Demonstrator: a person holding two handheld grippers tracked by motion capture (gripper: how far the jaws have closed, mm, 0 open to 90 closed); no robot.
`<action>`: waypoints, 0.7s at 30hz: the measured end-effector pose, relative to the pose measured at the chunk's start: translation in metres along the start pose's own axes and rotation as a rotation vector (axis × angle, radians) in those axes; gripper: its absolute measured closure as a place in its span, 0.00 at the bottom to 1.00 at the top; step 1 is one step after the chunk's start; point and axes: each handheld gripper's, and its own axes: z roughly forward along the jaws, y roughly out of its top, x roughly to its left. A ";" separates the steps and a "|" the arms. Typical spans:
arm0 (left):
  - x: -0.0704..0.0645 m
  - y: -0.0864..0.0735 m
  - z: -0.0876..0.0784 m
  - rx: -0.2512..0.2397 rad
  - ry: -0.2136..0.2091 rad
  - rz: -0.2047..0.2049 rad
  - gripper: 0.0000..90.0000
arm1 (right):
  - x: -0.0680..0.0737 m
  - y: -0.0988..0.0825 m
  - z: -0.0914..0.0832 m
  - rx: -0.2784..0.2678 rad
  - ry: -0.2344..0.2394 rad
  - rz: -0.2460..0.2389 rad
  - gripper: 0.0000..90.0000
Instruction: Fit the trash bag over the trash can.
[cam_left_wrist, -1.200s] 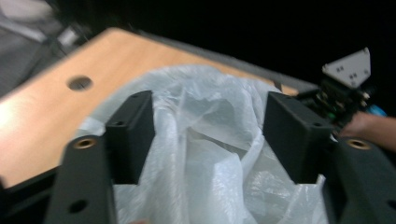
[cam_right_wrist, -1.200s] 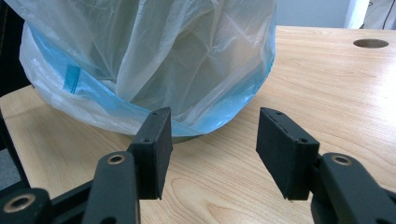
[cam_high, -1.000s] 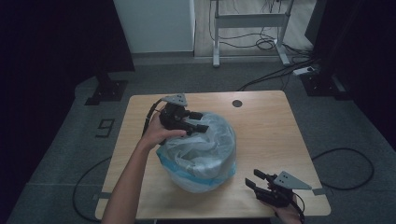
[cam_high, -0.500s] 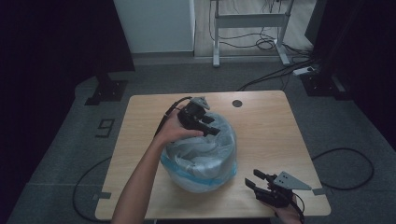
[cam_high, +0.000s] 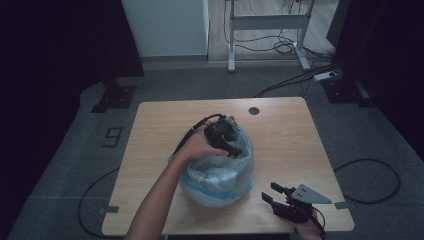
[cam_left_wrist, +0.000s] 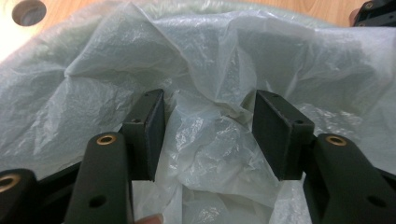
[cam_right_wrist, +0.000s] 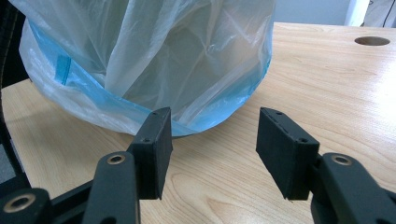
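Observation:
A bulging translucent plastic bag with a blue band near its base stands in the middle of the wooden table. My left gripper rests on top of the bag, pointing down into its crumpled film. Its jaws have just been opening a little; a fold of film bulges between the pads, which do not press on it. My right gripper hovers open near the table's front right, aimed at the bag's lower side, with nothing between its fingers.
A round cable hole sits in the table's far side. Cables trail over the floor around the table, and a metal desk frame stands behind it. Bare tabletop lies left and right of the bag.
My left gripper has moved rightward and down, from the bag's far-left edge onto its top. The right gripper has stayed where it was.

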 end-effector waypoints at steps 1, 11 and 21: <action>0.000 0.000 -0.001 -0.004 0.004 0.001 0.48 | 0.000 0.000 0.000 0.002 0.001 -0.003 0.50; 0.000 -0.019 -0.053 -0.170 0.040 -0.029 0.46 | 0.001 -0.001 0.001 0.004 0.003 -0.006 0.50; 0.007 -0.067 -0.078 -0.210 0.070 -0.102 0.46 | 0.003 -0.001 0.002 0.012 0.004 -0.011 0.50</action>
